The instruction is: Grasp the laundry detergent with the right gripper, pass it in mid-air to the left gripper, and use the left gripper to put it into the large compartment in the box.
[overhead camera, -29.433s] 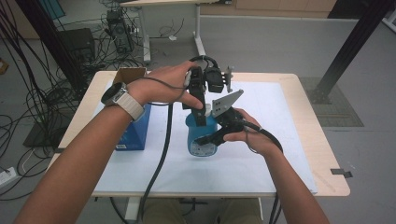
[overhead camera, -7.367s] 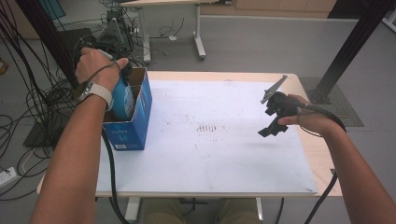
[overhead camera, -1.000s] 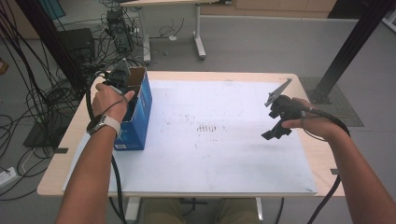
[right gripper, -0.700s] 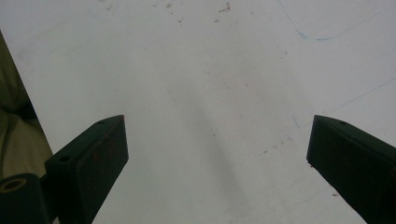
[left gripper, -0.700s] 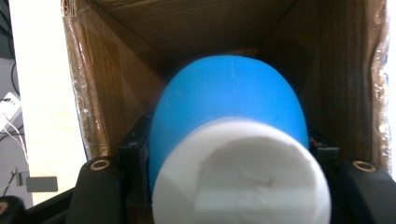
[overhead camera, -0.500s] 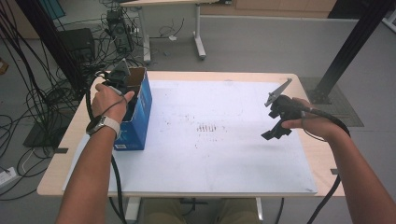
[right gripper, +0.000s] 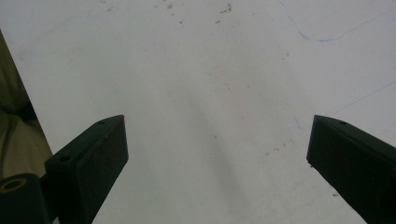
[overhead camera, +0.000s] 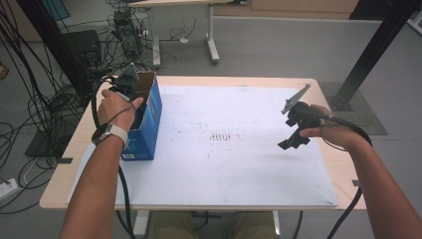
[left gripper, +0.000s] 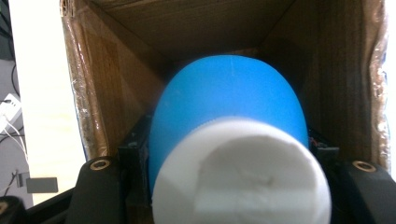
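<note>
A blue container (left gripper: pixel 229 98) with a white cap (left gripper: pixel 243 172) sits deep inside an open cardboard box (left gripper: pixel 112 93). My left gripper (left gripper: pixel 229 149) is shut on it, one black jaw against each side of the container. From the high view, that left gripper (overhead camera: pixel 133 92) reaches down into the blue-sided box (overhead camera: pixel 149 124) at the table's left edge. My right gripper (overhead camera: pixel 290 142) hovers over the right part of the white sheet (overhead camera: pixel 224 164). In the right gripper view its jaws stand wide apart, and my right gripper (right gripper: pixel 217 140) is open with bare sheet (right gripper: pixel 210 70) beneath.
The box stands at the left edge of the wooden table (overhead camera: pixel 328 99). A dark post (overhead camera: pixel 368 50) rises beyond the table's right corner. Cables (overhead camera: pixel 50 99) lie on the floor at the left.
Nothing has moved over the last second. Compared with the oldest frames, the blue container has gone from the table's middle, via a hold above the box, down into it.
</note>
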`<state>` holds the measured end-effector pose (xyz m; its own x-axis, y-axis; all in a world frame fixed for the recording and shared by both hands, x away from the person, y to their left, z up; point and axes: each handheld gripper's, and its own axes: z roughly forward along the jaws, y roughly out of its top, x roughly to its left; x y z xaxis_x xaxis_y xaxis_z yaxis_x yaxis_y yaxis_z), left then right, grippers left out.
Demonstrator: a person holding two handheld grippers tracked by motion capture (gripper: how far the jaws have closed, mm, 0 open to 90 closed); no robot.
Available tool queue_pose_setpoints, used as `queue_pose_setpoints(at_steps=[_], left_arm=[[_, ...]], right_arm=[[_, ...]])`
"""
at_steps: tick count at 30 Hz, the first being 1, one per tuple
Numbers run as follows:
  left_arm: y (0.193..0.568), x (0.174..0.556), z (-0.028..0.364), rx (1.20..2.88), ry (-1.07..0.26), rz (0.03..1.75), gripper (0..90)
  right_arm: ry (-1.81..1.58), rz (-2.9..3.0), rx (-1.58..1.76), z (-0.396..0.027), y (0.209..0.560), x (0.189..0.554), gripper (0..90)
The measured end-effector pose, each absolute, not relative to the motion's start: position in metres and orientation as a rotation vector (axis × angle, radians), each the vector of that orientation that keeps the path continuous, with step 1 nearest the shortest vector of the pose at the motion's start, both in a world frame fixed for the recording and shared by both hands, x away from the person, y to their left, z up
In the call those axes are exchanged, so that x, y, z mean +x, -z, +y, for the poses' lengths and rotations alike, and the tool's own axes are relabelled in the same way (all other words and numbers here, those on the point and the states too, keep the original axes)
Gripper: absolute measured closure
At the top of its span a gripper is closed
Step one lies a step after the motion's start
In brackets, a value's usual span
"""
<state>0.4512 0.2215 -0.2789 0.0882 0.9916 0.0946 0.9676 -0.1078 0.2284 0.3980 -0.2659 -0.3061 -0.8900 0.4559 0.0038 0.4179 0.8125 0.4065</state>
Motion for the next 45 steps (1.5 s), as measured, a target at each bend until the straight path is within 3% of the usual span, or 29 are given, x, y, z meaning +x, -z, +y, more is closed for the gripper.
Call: queue_pose_setpoints(at_steps=[45], left_arm=[[0.2791,0.4513,0.2204,2.237,-0.347,2.012,37.0]], right_arm=[[-0.620,2.891,0.709,-0.2706,0.3037,0.3970,5.2]])
